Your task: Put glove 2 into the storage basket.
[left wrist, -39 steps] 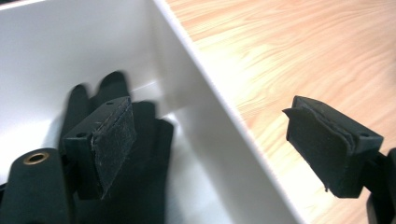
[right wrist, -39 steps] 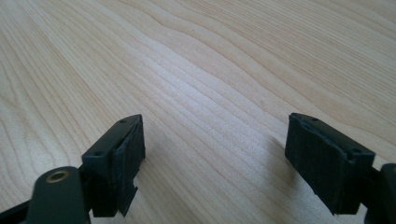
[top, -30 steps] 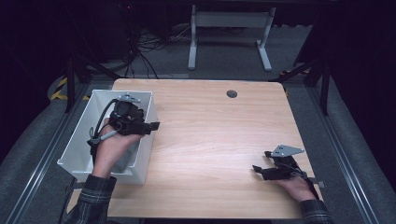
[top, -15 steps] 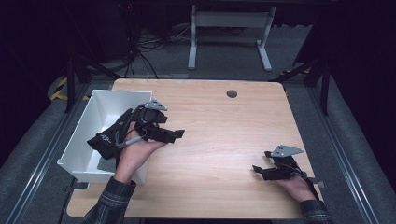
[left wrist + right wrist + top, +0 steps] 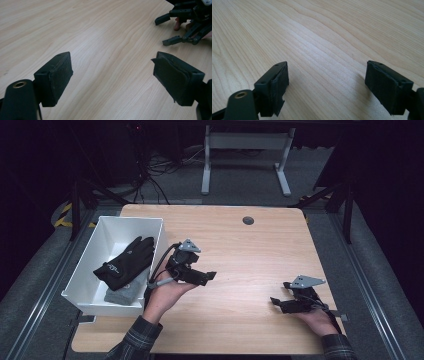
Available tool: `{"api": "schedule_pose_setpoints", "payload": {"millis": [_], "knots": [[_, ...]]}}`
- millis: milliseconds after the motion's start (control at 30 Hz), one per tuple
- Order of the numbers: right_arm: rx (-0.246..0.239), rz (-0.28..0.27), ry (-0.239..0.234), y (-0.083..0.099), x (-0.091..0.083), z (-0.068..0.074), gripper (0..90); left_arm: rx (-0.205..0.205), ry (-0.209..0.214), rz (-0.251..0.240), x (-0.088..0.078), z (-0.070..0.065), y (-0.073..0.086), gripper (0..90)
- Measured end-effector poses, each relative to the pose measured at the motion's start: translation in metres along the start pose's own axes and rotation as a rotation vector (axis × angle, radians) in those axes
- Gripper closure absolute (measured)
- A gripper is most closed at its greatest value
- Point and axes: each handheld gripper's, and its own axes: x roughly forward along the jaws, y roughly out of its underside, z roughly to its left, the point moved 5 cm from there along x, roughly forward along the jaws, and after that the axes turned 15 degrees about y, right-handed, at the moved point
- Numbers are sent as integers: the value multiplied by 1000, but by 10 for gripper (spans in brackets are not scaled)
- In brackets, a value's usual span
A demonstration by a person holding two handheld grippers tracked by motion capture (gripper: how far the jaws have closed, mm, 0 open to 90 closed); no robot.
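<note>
Both grippers empty over the worktop
Left gripper beside the white bin holding a black glove, fingers wide; right gripper fingers wide too.

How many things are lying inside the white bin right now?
2: a black glove draped across the white bin, and a grey folded cloth under its near end, against the front wall. More could be hidden beneath the glove.

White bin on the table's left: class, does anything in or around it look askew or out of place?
Slightly: the black glove lies slumped over a grey cloth in the white bin. Nothing is spilled.
</note>
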Motion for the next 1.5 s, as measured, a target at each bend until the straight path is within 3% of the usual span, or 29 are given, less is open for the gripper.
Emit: {"api": "schedule_pose_setpoints", "payload": {"millis": [333,533,667,1167,1500], "knots": [[0,0,0,0,0,0,196,40,19,44,34,0,18,159],[-1,0,-1,0,0,0,194,56,24,95,55,4,33,156],[-1,0,0,0,0,0,194,86,7,111,67,5,41,154],[-2,0,-2,0,0,0,192,129,-51,175,99,15,69,117],[-4,0,-4,0,0,0,190,154,-36,126,101,17,73,56]]}}
